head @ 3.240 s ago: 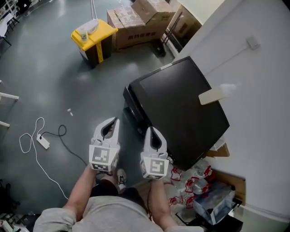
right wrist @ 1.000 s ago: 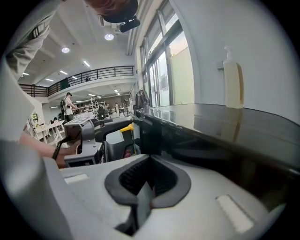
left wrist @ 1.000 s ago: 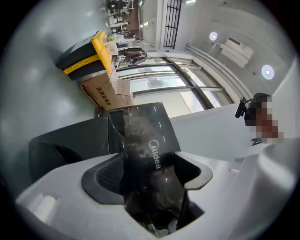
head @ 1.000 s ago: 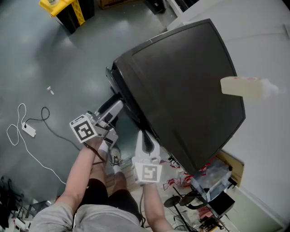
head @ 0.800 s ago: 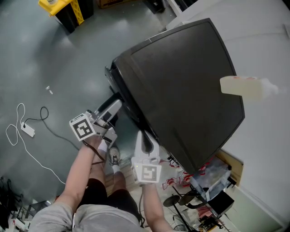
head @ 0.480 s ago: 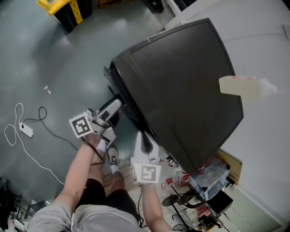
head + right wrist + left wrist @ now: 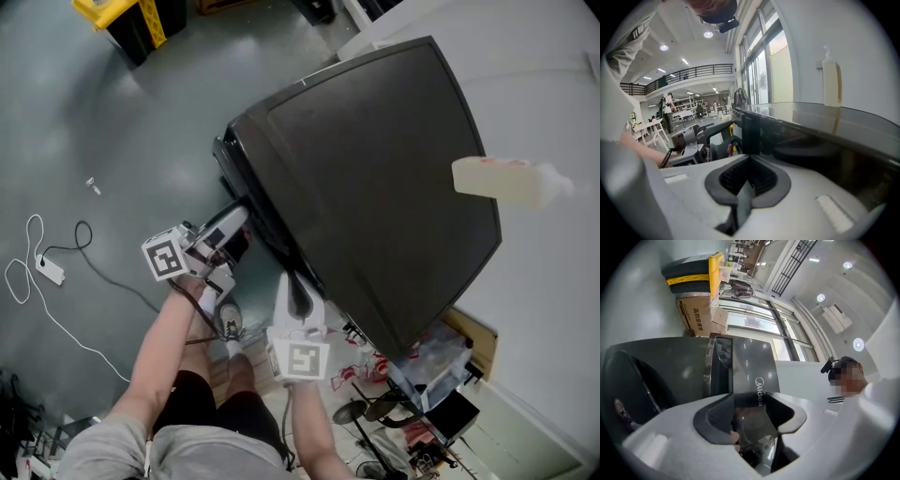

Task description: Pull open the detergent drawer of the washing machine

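The detergent drawer (image 7: 750,376) of the black washing machine (image 7: 366,178) is found directly between the jaws of the left claw (image 7: 751,409), and its glossy front with the brand mark reaches just ahead of the pads. These jaws are about half apart and are closing; a firm press on the drawer cannot be confirmed. The right claw (image 7: 748,182), just to the right of the left one, is closed with nothing in it. It is judged that the grip should be completed first, and then the drawer drawn straight back along the claw's own line, without twisting. One washing machine, one drawer, two claws and one pump bottle (image 7: 497,180), well beyond the right claw, are counted
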